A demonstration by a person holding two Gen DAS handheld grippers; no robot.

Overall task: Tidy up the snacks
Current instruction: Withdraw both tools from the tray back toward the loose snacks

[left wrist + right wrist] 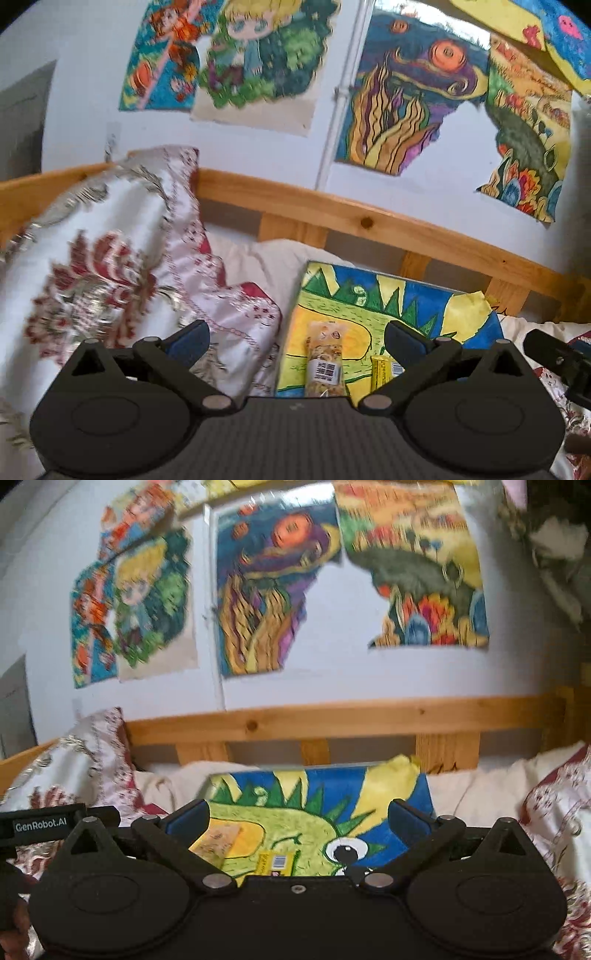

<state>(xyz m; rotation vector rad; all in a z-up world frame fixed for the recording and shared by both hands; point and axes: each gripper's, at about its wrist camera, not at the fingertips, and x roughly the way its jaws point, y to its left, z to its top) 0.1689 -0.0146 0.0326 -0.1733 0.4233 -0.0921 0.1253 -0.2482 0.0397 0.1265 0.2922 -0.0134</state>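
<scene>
Both hand-held grippers are hanging above a bed, angled slightly downward toward a drawing board lying on the bedding.

The left gripper [297,341] is standing with its jaws spread fully apart; nothing is sitting between its blue pads. Below and ahead of it, a clear-wrapped snack bar [325,360] with a barcode label is lying lengthwise on the painted drawing board [369,295]. Just beside that bar, to its right, a yellow snack bar [384,371] is lying on the same board, partly hidden behind the right finger of the gripper. The two bars are near each other but not touching.

The right gripper [299,821] is likewise standing with its jaws wide apart and gripping nothing. In its view the clear-wrapped snack bar [218,843] is showing at the left, partly behind the left finger, and the yellow snack bar [279,862] is lying near the lower centre, its lower end cut off by the gripper body. Both are resting on the drawing board [388,786].

A patterned pillow [110,258] is leaning against the wooden bed rail [351,214] to the left of the board. Coloured drawings [399,103] are hanging on the wall above the rail. Both views are somewhat blurred.
</scene>
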